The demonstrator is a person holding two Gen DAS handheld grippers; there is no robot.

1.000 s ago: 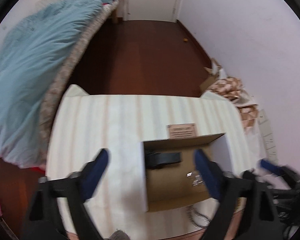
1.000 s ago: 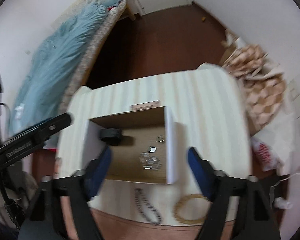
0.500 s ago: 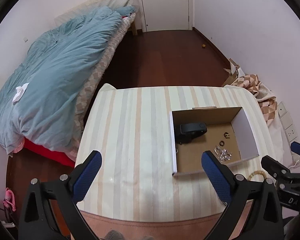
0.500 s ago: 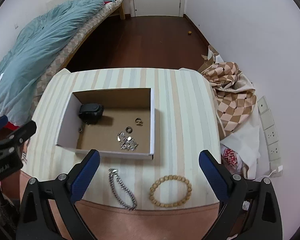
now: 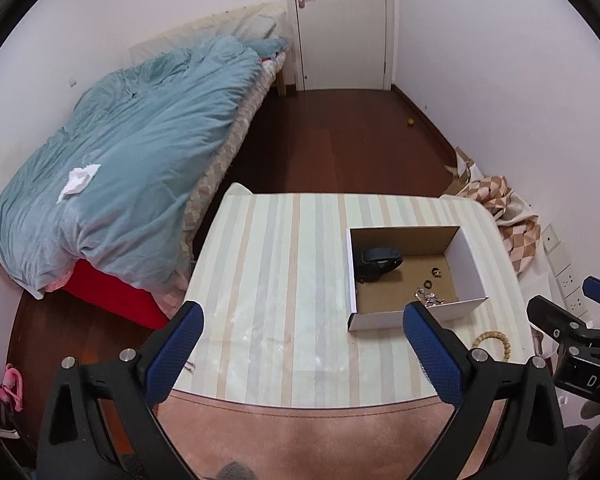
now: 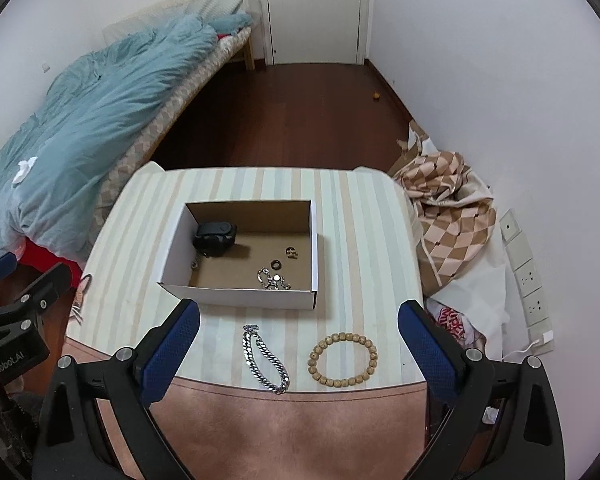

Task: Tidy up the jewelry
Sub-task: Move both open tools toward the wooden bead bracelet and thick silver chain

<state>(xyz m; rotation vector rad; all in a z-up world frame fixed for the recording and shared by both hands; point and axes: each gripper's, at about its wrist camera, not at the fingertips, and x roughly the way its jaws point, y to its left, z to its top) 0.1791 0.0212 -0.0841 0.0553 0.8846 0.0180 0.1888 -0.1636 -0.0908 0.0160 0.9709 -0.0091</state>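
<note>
on the far left of the room lay a bed point(image 6: 100, 92) under a pale blue quilt point(image 5: 132, 152), with a small white crumpled tissue point(image 5: 77, 181) on top of it. to the right of the bed stood a table with a striped cloth point(image 6: 356, 216).

the left gripper point(image 5: 302, 354) hung over the near left part of the table, its blue fingers point(image 5: 176, 350) spread wide, and nothing was between them.

on the cloth stood an open cardboard box point(image 6: 236, 294), white outside and brown inside. in its left rear corner lay a black clip-like object point(image 6: 214, 237); what it was exactly could not be told. more to the right on the box floor were a small dark ring point(image 6: 276, 265), another small metal piece point(image 6: 291, 253) and a heap of silver chain point(image 6: 272, 281) near the front wall.

in front of the box, on the cloth near the table edge, lay a silver link chain point(image 6: 265, 360), and just to its right a wooden bead bracelet point(image 6: 343, 359), the two not touching.

the right gripper point(image 6: 298, 352) hung above these two pieces, jaws wide apart and holding nothing.

on the floor by the right wall lay a checkered brown cloth point(image 6: 448, 216), and a white door point(image 6: 314, 8) was at the far wall.
</note>
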